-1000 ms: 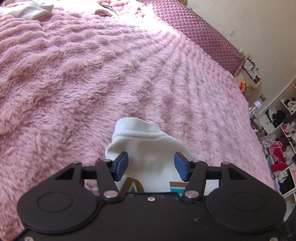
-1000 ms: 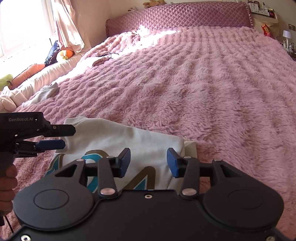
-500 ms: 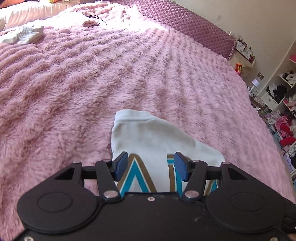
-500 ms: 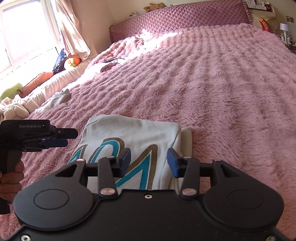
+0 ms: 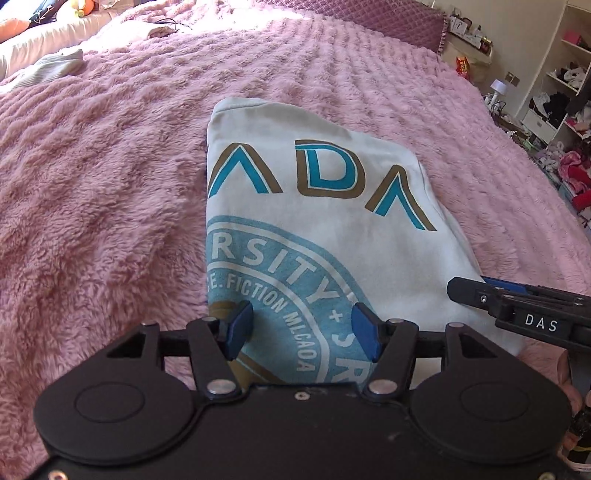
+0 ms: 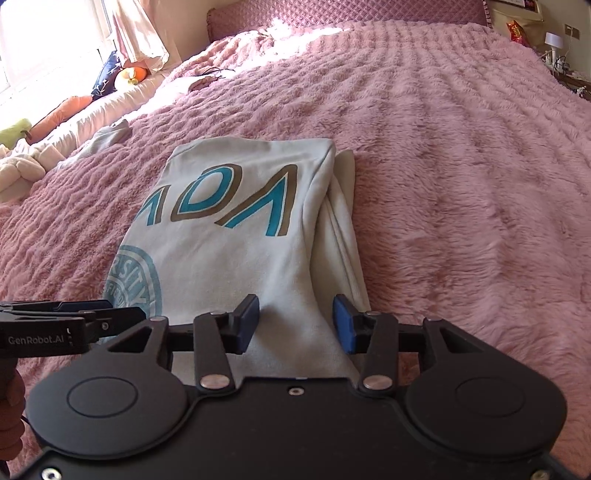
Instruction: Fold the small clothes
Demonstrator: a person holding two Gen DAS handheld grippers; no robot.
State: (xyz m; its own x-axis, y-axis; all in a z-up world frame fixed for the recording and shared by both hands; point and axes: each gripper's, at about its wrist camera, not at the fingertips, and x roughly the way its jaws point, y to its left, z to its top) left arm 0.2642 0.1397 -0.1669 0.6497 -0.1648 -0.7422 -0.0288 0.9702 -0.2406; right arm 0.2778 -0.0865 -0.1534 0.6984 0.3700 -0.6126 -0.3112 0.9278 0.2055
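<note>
A folded white garment (image 5: 314, 206) with a teal and gold print lies flat on the pink fuzzy blanket (image 5: 110, 184). My left gripper (image 5: 301, 325) hovers over its near edge above the round teal emblem. Its jaws are opening, and the cloth lies below them with neither pad pressing on it. My right gripper (image 6: 295, 319) stands open over the near right part of the garment (image 6: 240, 236), beside a folded edge. Each gripper shows in the other's view: the right gripper (image 5: 480, 291) at the right, the left gripper (image 6: 110, 310) at the left, held by a hand.
A striped white cloth (image 6: 107, 138) lies at the bed's far left, near cushions and soft toys (image 6: 55, 114). The quilted purple headboard (image 6: 332, 14) closes the far end. Shelves full of clothes (image 5: 561, 92) stand to the right of the bed.
Both grippers have drawn back towards the garment's near edge, so the whole printed front now shows. The left view has rolled, and its jaws stand slightly wider.
</note>
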